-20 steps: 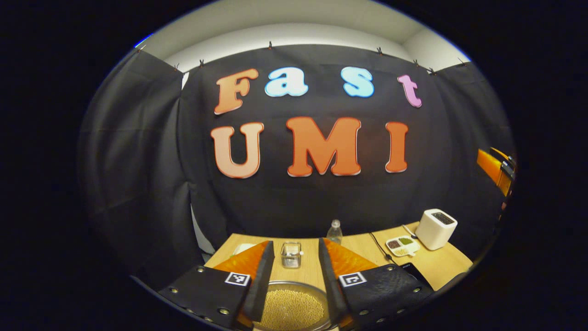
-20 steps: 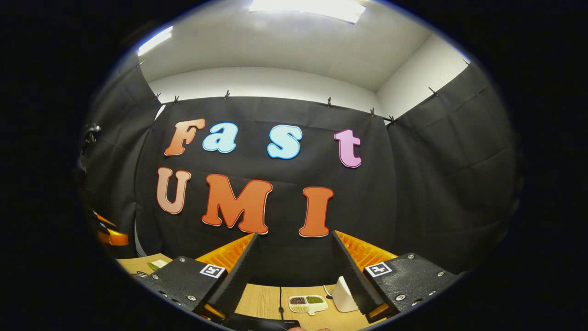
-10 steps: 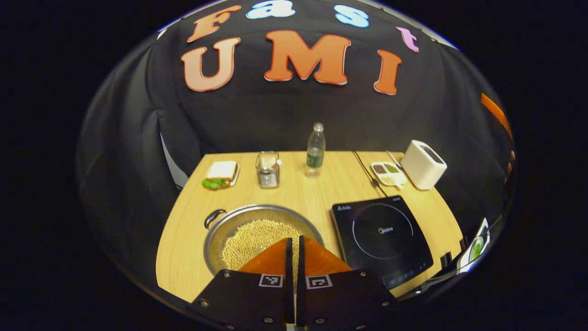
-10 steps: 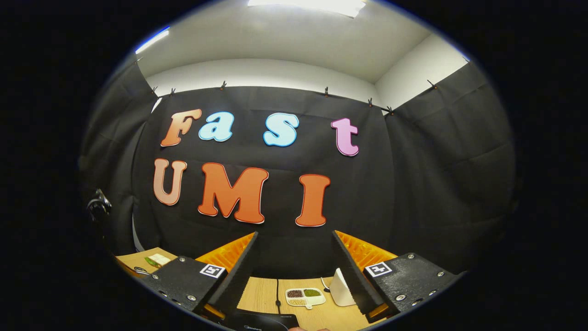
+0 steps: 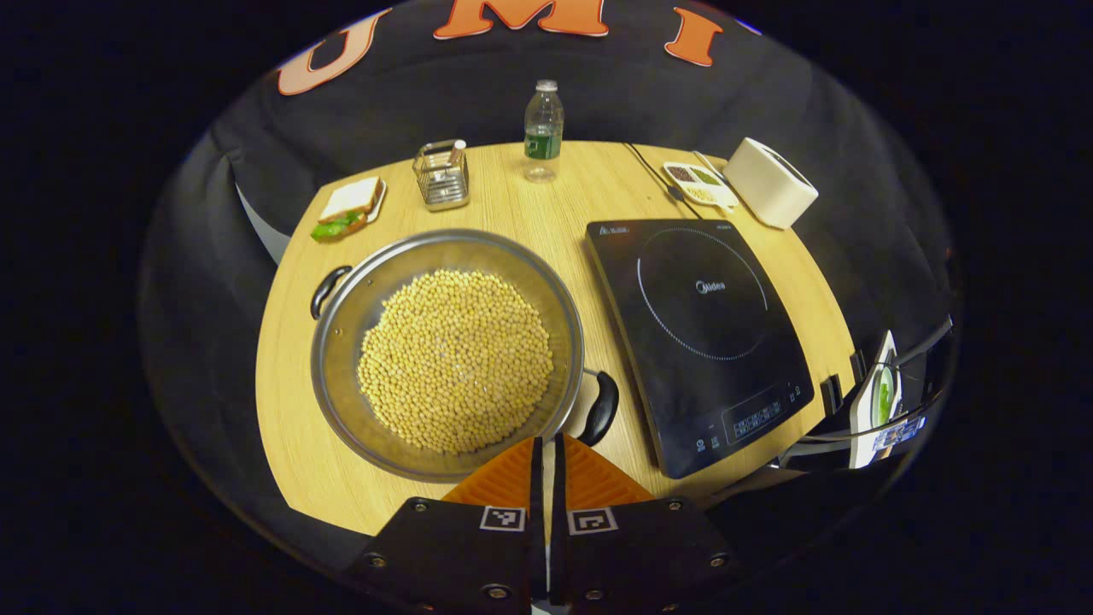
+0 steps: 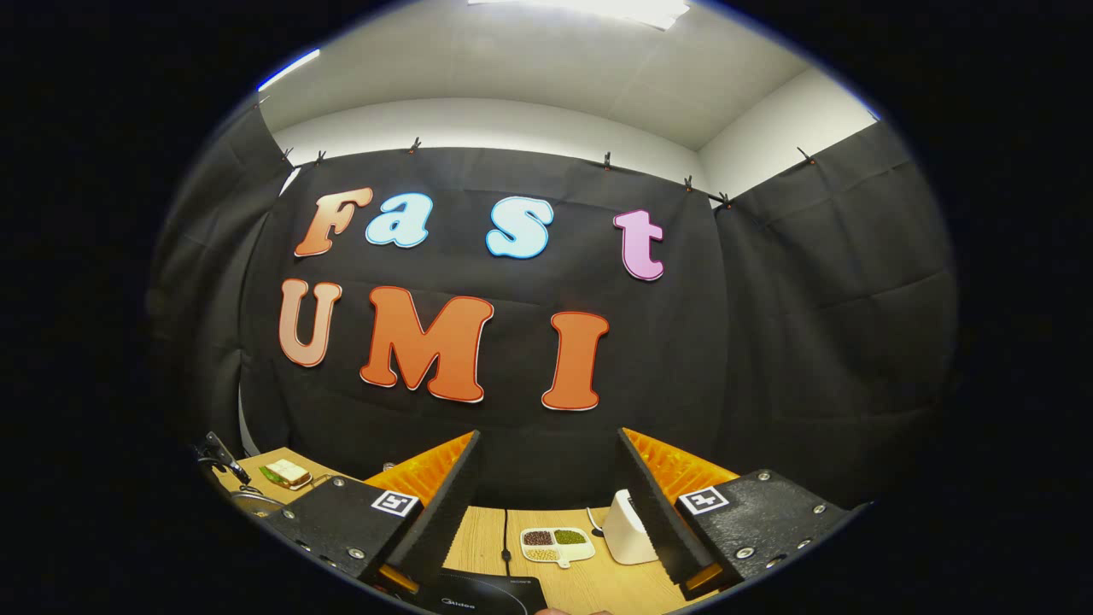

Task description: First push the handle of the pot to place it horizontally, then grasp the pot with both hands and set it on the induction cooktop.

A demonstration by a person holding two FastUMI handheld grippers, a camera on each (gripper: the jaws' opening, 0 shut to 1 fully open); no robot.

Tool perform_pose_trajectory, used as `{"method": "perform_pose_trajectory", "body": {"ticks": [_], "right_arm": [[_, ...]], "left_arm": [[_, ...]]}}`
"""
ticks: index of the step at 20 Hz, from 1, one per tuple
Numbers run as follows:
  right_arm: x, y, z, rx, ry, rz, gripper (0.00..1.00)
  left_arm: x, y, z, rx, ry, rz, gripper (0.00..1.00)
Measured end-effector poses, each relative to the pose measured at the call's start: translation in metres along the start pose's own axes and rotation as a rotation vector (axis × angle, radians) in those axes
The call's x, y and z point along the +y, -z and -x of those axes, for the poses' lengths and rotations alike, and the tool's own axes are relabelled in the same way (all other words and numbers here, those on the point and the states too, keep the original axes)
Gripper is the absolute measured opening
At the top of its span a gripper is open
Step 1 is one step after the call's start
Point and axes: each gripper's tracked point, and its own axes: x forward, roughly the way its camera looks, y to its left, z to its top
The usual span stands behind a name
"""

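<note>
In the left gripper view a wide steel pot (image 5: 341,342) full of pale beans sits on the wooden table (image 5: 290,427). One black handle (image 5: 328,289) points to the far left, the other black handle (image 5: 600,408) to the near right, so the pot stands askew. The black induction cooktop (image 5: 700,333) lies just right of it. My left gripper (image 5: 546,444) is shut with nothing in it, hovering above the pot's near rim, beside the near handle. My right gripper (image 6: 546,504) is open and empty, held high, facing the back wall; a cooktop corner (image 6: 478,594) shows below.
At the table's back stand a sandwich on a plate (image 5: 348,208), a wire holder (image 5: 441,175), a water bottle (image 5: 542,128), a divided dish of beans (image 5: 698,183) and a white appliance (image 5: 768,181). A power cord (image 5: 653,175) runs from the cooktop.
My left gripper shut and tilted down from the wall to look over the pot, then drew closer. The right gripper stayed open, tipping down slightly.
</note>
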Motion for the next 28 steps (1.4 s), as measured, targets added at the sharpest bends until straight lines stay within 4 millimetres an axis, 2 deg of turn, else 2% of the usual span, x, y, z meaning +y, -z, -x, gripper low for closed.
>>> {"method": "perform_pose_trajectory", "body": {"ticks": [5,9,12,15,21,28], "right_arm": [[-0.006,0.005,0.002,0.018,0.023,0.008,0.95],[-0.016,0.006,0.005,0.026,0.048,0.028,0.95],[-0.026,0.010,0.010,0.039,0.078,0.040,0.95],[-0.039,0.018,0.018,0.061,0.116,0.042,0.95],[-0.072,0.030,0.037,0.109,0.215,0.054,0.95],[-0.087,0.039,0.054,0.143,0.280,0.058,0.95]], "left_arm": [[0.000,0.033,-0.019,0.145,0.011,-0.006,0.03],[0.006,0.043,-0.032,0.209,0.002,0.014,0.04],[0.008,0.041,-0.040,0.230,-0.006,0.001,0.04],[-0.003,0.037,-0.051,0.247,0.015,-0.010,0.02],[-0.013,0.025,-0.067,0.262,0.013,-0.059,0.00],[-0.028,0.009,-0.082,0.252,0.007,-0.108,0.01]]}}
